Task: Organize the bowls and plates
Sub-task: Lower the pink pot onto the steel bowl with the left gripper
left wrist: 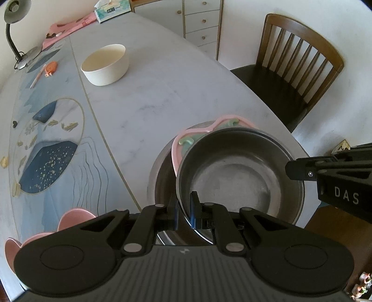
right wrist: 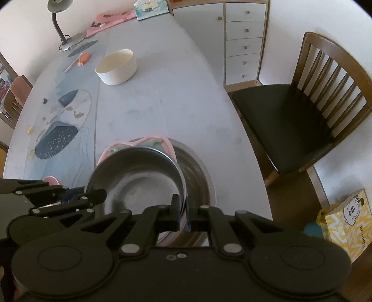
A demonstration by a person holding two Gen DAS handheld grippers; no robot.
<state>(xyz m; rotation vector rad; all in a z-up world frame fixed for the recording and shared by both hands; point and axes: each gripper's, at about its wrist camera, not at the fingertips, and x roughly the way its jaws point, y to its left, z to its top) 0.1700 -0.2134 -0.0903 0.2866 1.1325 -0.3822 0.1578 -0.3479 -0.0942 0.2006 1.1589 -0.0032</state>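
A steel bowl (left wrist: 239,176) is held tilted above a larger steel basin (left wrist: 162,176) near the table's front right edge. A pink plate with green shapes (left wrist: 186,139) lies between them, in the basin. My left gripper (left wrist: 184,210) is shut on the bowl's near-left rim. My right gripper (right wrist: 183,209) is shut on the bowl's (right wrist: 141,178) right rim, over the basin (right wrist: 197,167). The pink plate (right wrist: 144,142) shows behind the bowl. A cream bowl (left wrist: 105,65) stands alone farther back on the table; it also shows in the right wrist view (right wrist: 117,67).
Pink petal-shaped dishes (left wrist: 74,217) sit at the near left. A desk lamp (left wrist: 14,34), tissue box (left wrist: 111,10), pink cloth (left wrist: 67,27) and orange item (left wrist: 51,68) lie at the far end. A wooden chair (right wrist: 295,111) stands right of the table, a yellow bag (right wrist: 346,223) on the floor.
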